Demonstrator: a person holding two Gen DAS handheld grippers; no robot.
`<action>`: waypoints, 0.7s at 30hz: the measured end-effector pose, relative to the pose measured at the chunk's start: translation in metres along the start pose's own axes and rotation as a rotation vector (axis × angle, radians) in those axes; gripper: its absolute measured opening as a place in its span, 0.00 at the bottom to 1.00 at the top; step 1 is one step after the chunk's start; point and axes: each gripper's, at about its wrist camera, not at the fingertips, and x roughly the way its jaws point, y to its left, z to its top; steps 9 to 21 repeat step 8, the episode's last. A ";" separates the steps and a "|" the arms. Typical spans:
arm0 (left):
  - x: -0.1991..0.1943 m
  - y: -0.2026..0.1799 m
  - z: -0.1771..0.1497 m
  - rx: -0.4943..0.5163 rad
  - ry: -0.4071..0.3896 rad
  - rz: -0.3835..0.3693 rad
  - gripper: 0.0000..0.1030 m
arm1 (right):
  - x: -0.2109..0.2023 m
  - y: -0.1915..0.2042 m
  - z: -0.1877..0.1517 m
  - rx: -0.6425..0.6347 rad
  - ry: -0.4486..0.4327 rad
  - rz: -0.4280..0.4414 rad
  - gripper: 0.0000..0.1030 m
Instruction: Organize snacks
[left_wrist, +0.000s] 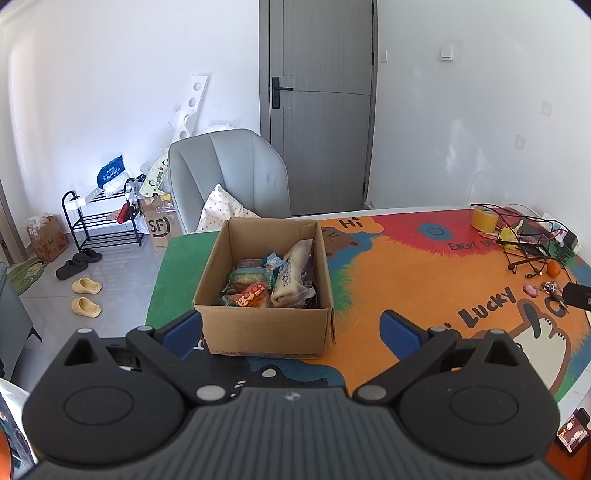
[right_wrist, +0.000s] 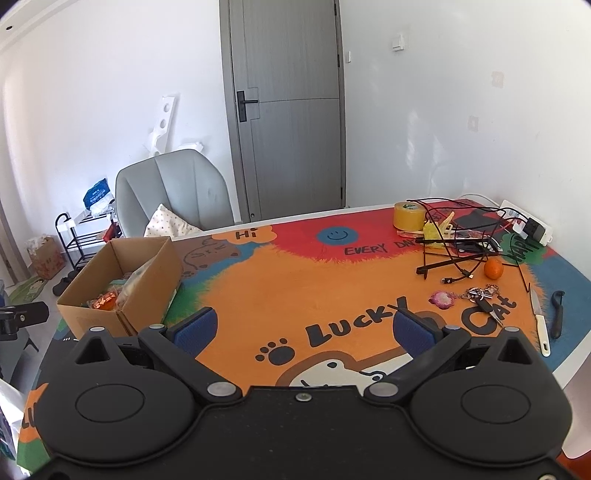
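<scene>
On the near left part of the table (right_wrist: 295, 288), w/ its bright printed cat mat, sits the open cardboard box (left_wrist: 264, 325), flaps folded down, snacks (left_wrist: 273, 284) piled loose inside. Both grippers hang above the mat, empty: left gripper (left_wrist: 291, 332) has its jaws spread wide just short of the box's near wall; right gripper (right_wrist: 304, 328) likewise spread, over bare orange mat right of the box.

Progress, judging by layout: no snack packets visible on the mat, all seem to be in the box already, so the gathering looks done or nearly. Can't tell if sorting inside is left.

Materials: box is plain corrugated card, stiff, square-edged. Contents are crinkly glossy wrappers, incl. an orange pack (left_wrist: 251, 295) & a long pale soft-looking pouch (left_wrist: 293, 275) leaning on the right wall. Far right: tape roll (right_wrist: 408, 216), tangled black cables (right_wrist: 458, 236), a small orange fruit (right_wrist: 494, 268), keys (right_wrist: 480, 295), a white-handled knife (right_wrist: 539, 321).
</scene>
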 end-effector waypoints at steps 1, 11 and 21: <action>0.000 0.000 0.000 0.000 0.000 0.001 0.99 | 0.000 0.000 0.000 0.000 -0.001 0.001 1.00; 0.001 -0.001 0.000 0.001 -0.002 -0.002 0.99 | 0.000 0.000 -0.001 0.000 0.001 0.001 1.00; 0.001 -0.001 0.000 0.001 -0.002 -0.002 0.99 | 0.000 0.000 -0.001 0.000 0.001 0.001 1.00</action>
